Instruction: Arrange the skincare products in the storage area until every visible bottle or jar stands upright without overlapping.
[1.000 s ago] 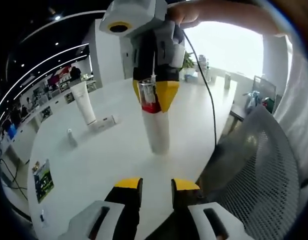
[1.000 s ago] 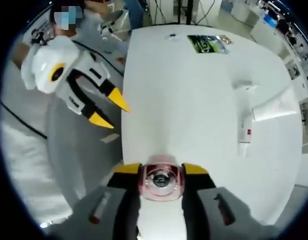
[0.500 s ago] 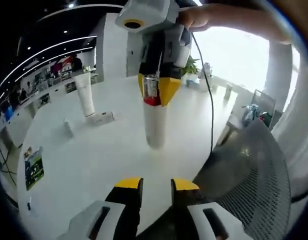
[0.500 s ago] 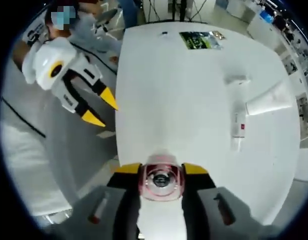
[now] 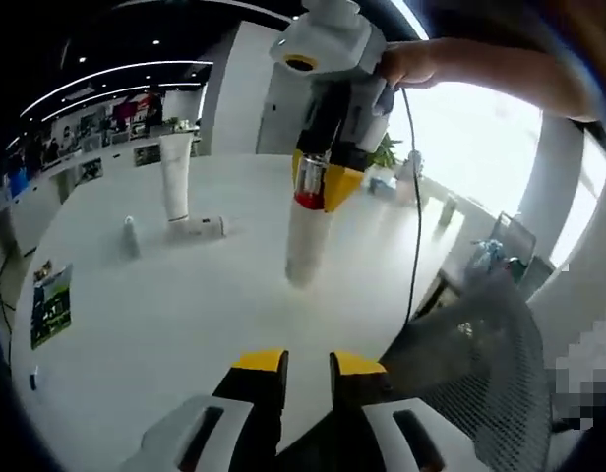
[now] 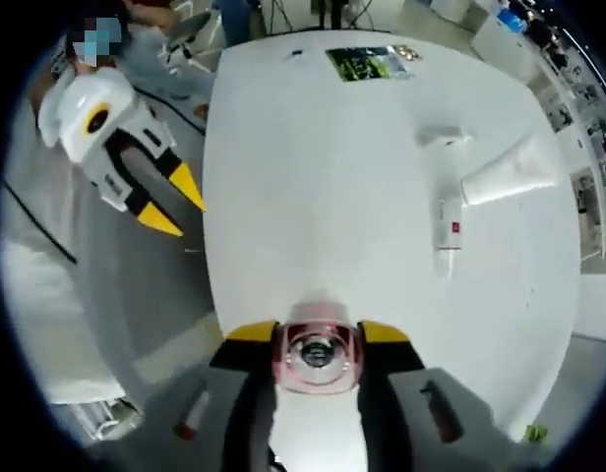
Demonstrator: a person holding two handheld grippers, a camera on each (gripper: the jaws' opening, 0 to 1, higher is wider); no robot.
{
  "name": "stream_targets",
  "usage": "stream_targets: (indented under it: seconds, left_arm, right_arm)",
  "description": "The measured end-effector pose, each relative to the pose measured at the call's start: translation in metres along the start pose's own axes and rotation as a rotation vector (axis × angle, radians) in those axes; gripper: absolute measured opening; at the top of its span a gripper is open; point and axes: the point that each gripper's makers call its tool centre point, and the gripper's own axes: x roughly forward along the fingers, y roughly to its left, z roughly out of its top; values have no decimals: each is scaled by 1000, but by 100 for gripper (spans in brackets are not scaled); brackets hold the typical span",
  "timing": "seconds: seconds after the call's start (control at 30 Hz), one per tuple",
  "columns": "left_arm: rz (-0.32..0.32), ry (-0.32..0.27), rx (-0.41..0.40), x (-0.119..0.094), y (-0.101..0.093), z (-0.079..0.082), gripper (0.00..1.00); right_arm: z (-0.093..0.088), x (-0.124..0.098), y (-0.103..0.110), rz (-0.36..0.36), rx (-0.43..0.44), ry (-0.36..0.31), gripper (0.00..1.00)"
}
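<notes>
A tall white bottle [image 5: 303,246] with a red cap [image 6: 316,352] stands upright near the edge of the white table [image 5: 185,324]. My right gripper [image 5: 318,182] is shut on its neck from above, and its base is at the table top. A white tube [image 5: 175,175] stands upright at the far side. Beside it, a small white bottle [image 5: 197,228] lies on its side, and a tiny bottle [image 5: 131,236] stands upright. In the right gripper view I see the tube [image 6: 505,177], the lying bottle [image 6: 448,228] and the tiny bottle [image 6: 443,141]. My left gripper [image 5: 308,366] is open off the table edge, as also seen from the right gripper view [image 6: 170,205].
A printed leaflet [image 5: 49,305] lies near the table's left rim, and it appears at the far end in the right gripper view [image 6: 367,62]. A grey mesh chair [image 5: 480,374] stands close to the table edge. A cable [image 5: 416,197] hangs from the right gripper.
Both views have shifted with the hands. The right gripper keeps its hold on the tall bottle, and the table looks a little farther below it. The left gripper stays open.
</notes>
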Motion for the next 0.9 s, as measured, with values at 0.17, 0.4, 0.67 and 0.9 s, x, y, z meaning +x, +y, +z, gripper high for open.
stream_targets:
  seconds: [0.17,0.4,0.67,0.9]
  left_arm:
    - [-28,26,7,5,-7,-4,18]
    - [-33,44,15,7,-8,-7,18]
    - [23,68,-15,7,7,-14,17]
    - [40,44,-36,6,11,-9,17]
  right_arm:
    - [-6,-3,-12,14,37,-22,30]
    - [-20,-3,-38,-5,41,-20,30]
    - [-31,-7,-61,-4,45,-19,30]
    - [-45,-11,-88,-16,44,8,30]
